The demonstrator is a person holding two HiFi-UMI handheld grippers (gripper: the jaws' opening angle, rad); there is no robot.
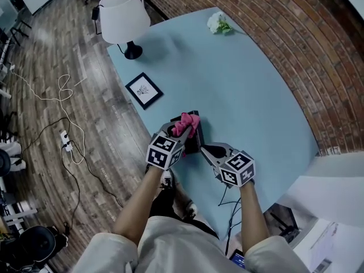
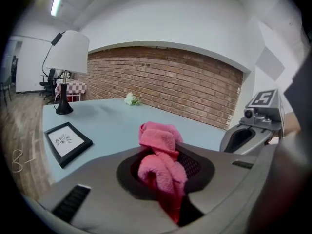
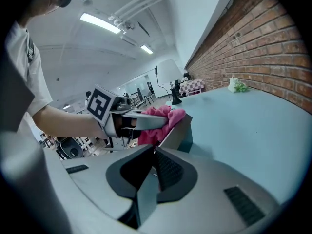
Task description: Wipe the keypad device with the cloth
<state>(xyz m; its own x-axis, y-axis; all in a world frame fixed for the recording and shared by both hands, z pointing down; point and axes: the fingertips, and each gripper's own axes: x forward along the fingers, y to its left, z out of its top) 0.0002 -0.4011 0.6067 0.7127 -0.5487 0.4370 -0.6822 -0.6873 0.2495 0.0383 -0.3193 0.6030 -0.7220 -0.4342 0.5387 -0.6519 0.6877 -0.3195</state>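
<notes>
The pink cloth is bunched in my left gripper, which is shut on it; its folds fill the jaws in the left gripper view. The cloth rests on top of the dark keypad device, near the table's front edge. My right gripper is shut on the device's near edge. In the right gripper view the device rises as a thin grey slab from between the jaws, with the cloth and left gripper at its top. The keys are hidden.
On the light blue table stand a white-shaded lamp at the far left corner, a black picture frame by the left edge and a white flower at the back. A brick wall runs along the right. Cables lie on the wood floor.
</notes>
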